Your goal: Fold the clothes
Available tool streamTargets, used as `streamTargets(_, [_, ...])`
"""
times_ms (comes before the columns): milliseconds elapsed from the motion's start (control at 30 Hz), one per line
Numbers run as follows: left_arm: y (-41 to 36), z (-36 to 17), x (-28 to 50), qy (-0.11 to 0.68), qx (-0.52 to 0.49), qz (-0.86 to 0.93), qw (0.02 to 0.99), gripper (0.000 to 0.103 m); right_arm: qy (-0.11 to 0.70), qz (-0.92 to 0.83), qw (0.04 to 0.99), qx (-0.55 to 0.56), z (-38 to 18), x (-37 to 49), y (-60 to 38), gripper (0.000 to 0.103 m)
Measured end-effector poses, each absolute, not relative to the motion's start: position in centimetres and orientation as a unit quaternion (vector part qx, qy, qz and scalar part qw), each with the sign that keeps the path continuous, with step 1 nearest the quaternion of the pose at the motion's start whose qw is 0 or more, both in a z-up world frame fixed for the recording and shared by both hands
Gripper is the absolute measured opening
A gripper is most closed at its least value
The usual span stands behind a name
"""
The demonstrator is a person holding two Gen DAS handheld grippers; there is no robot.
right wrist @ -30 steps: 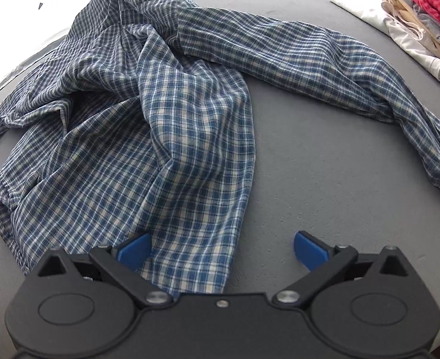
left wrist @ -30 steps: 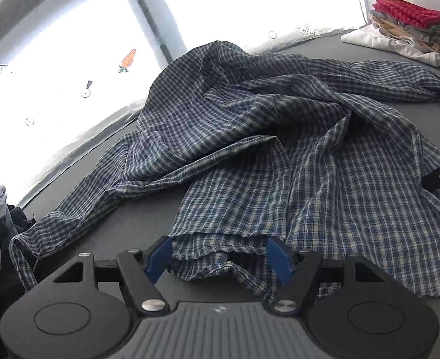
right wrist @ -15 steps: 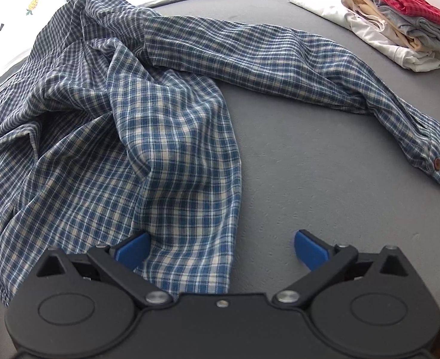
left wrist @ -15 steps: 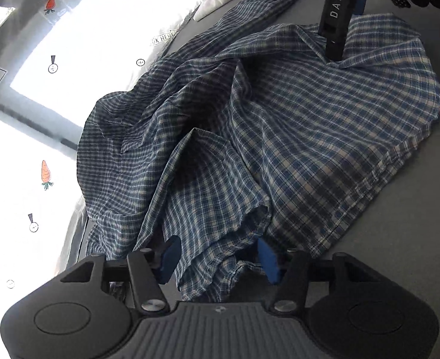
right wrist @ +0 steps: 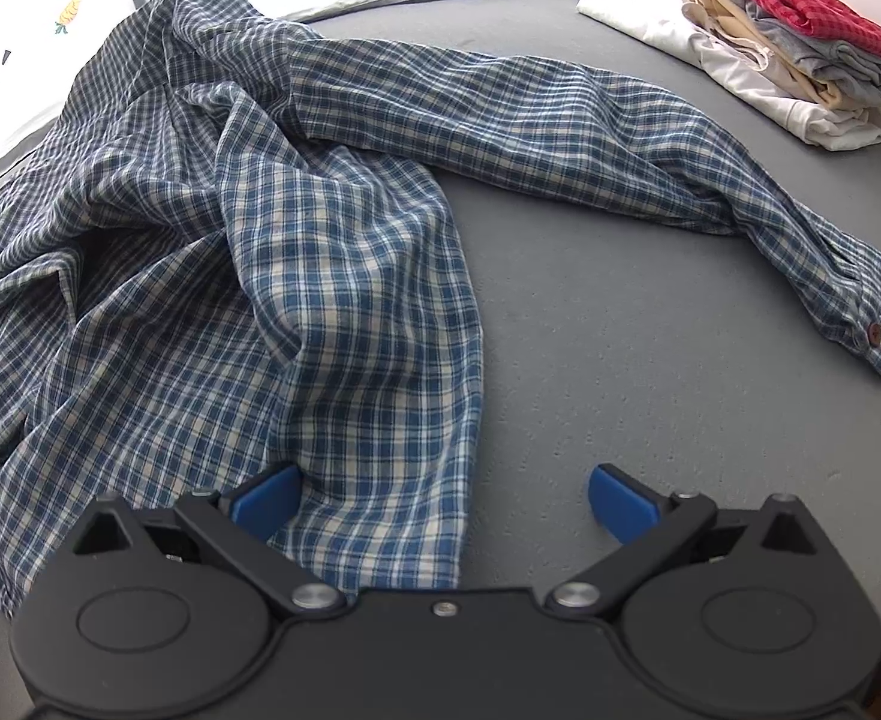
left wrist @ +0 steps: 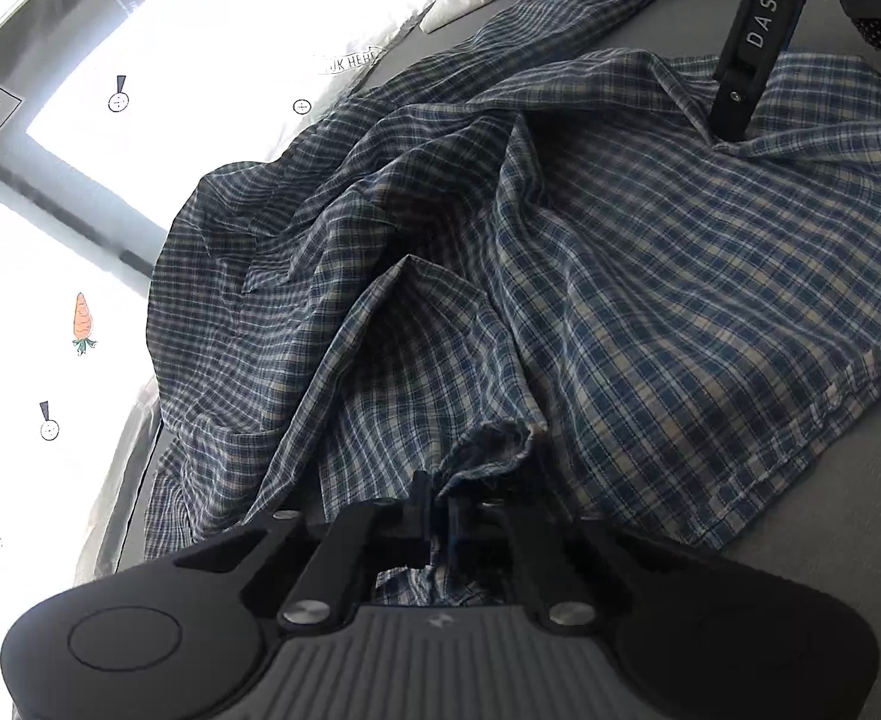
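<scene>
Plaid shirt (right wrist: 332, 276) sprawled on the grey counter (right wrist: 590, 348), hem toward both claws.

Left claw (left wrist: 437, 516) is pinched on the shirt's bunched hem corner; right claw (right wrist: 443, 501) gapes over the hem's other edge, sleeve (right wrist: 620, 138) trailing far right.

Blue-white plaid shirt (right wrist: 332, 276), unfolded, crumpled on grey surface.
Hem bunched in the left tongs' (left wrist: 437, 516) closed tips; one sleeve (right wrist: 590, 144) stretched flat ahead of right tongs (right wrist: 443, 498).
</scene>
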State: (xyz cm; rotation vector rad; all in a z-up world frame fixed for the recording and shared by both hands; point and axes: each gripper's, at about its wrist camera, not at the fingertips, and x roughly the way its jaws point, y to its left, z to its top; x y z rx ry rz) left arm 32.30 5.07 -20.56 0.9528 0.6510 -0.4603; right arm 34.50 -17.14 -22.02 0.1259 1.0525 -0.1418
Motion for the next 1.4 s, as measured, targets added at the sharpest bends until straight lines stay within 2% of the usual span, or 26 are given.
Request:
streamTargets(100, [5.7, -19.2, 32.9, 0.333, 0.369, -0.180, 0.849, 0.005, 0.503, -0.053, 0.861, 0.057, -21.9, 34.4, -17.4, 0.103])
streamTargets(167, [7.1, -17.6, 33.8, 0.364, 0.262, -0.137, 0.883, 0.005, 0.503, -0.040, 0.862, 0.054, -21.8, 34.1, -17.6, 0.102])
streamTargets(267, [10.8, -15.6, 34.6, 0.400, 0.056, -0.067, 0.912, 0.005, 0.504, -0.024, 0.862, 0.051, -21.6, 33.8, -18.1, 0.097])
streamTargets(333, [14.9, -14.7, 34.0, 0.392, -0.122, -0.004, 0.912, 0.003, 0.504, -0.013, 0.862, 0.047, -21.5, 33.5, -18.4, 0.092])
streamTargets(400, [18.1, -14.3, 32.4, 0.363, -0.242, 0.054, 0.898, 0.002, 0.505, -0.001, 0.862, 0.043, -21.3, 33.2, -18.7, 0.086])
streamTargets(533, [22.1, -13.8, 28.4, 0.320, -0.320, 0.153, 0.878, 0.000, 0.510, 0.026, 0.859, 0.044, -21.0, 32.6, -19.7, 0.076])
streamTargets(667, [22.8, -13.4, 24.4, 0.323, -0.309, 0.192, 0.874, 0.000, 0.516, 0.056, 0.854, 0.041, -20.7, 32.1, -19.9, 0.075])
streamTargets(833, [19.5, -13.5, 22.4, 0.368, -0.221, 0.181, 0.885, 0.001, 0.515, 0.066, 0.855, 0.020, -20.7, 32.1, -19.4, 0.076])
streamTargets(900, [17.7, -13.8, 22.6, 0.382, -0.183, 0.164, 0.891, 0.007, 0.516, 0.069, 0.854, 0.012, -20.8, 32.1, -19.2, 0.078])
streamTargets(967, [15.4, -13.7, 23.3, 0.393, -0.117, 0.137, 0.902, 0.011, 0.517, 0.076, 0.853, 0.009, -20.9, 32.1, -19.0, 0.085])
streamTargets(1133, [9.9, -13.9, 25.5, 0.398, 0.086, 0.061, 0.911, 0.027, 0.518, 0.090, 0.850, -0.012, -21.2, 32.1, -18.3, 0.095])
streamTargets(1200, [8.2, -14.1, 26.4, 0.397, 0.148, 0.032, 0.905, 0.039, 0.517, 0.093, 0.851, -0.014, -21.3, 32.0, -18.1, 0.097])
streamTargets(1400, [4.6, -15.6, 28.0, 0.377, 0.290, -0.040, 0.879, 0.046, 0.514, 0.090, 0.853, -0.013, -21.5, 32.0, -17.8, 0.103])
